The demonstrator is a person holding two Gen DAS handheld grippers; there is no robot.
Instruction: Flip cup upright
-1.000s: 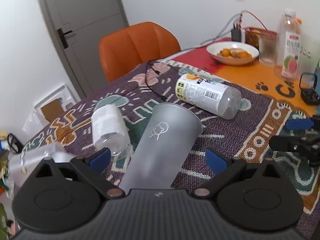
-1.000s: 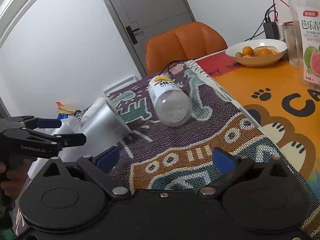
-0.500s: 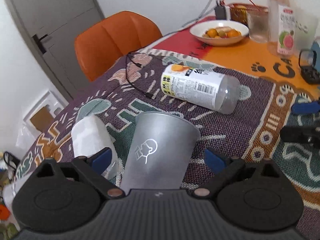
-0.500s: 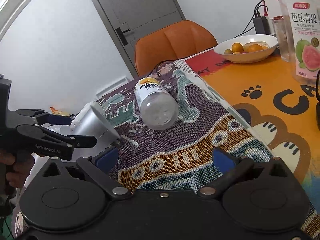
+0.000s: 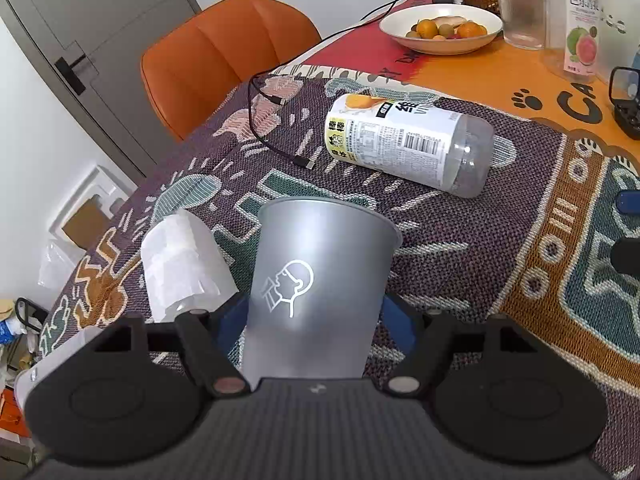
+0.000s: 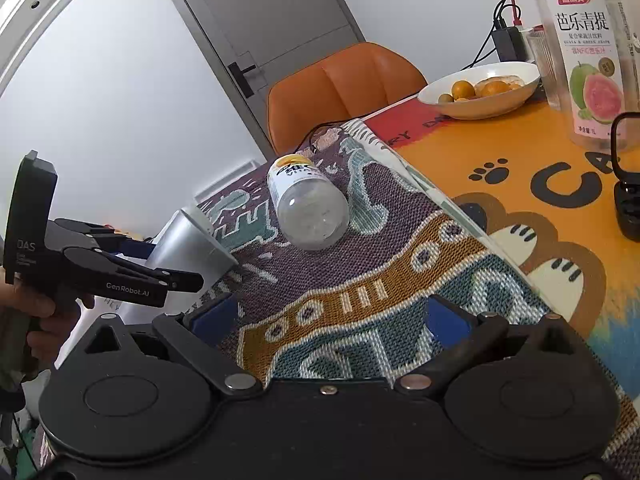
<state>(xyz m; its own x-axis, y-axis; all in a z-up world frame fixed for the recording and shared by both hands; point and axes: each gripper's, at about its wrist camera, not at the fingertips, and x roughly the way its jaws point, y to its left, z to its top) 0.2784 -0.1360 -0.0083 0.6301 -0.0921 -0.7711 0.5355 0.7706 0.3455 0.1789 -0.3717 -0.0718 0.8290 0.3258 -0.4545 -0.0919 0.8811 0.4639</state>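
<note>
Grey metallic cup (image 5: 316, 280), printed with a white line-drawn head in profile, lying tilted on the patterned woven cloth (image 5: 460, 248) with its wide mouth resting on the fabric and its narrow base raised toward the left gripper (image 5: 312, 320). The blue-padded fingers (image 5: 228, 320) of that gripper are closed against both sides of the cup's lower body, so the jaws are clamped on the cup. In the right wrist view the same cup (image 6: 192, 244) appears at far left, slanted, its rim edge touching the cloth (image 6: 360, 280) and its base held between the black fingers of the left gripper (image 6: 168, 264), which a hand (image 6: 44, 320) grips by the handle. The right gripper (image 6: 328, 316) hangs above the cloth, well apart from the cup, with its jaws spread wide and nothing between them. Just beside the cup on its left lies a clear plastic bottle with a white label (image 5: 184, 264). Farther out lies a larger labelled bottle (image 5: 408, 144) on its side, near a black cable (image 5: 276, 136). Beyond the cloth: an orange table mat (image 5: 500, 76), a bowl of fruit (image 5: 440, 30), a drinking glass (image 5: 520, 16), a guava juice bottle (image 6: 588, 52), and an orange chair (image 5: 224, 56).
</note>
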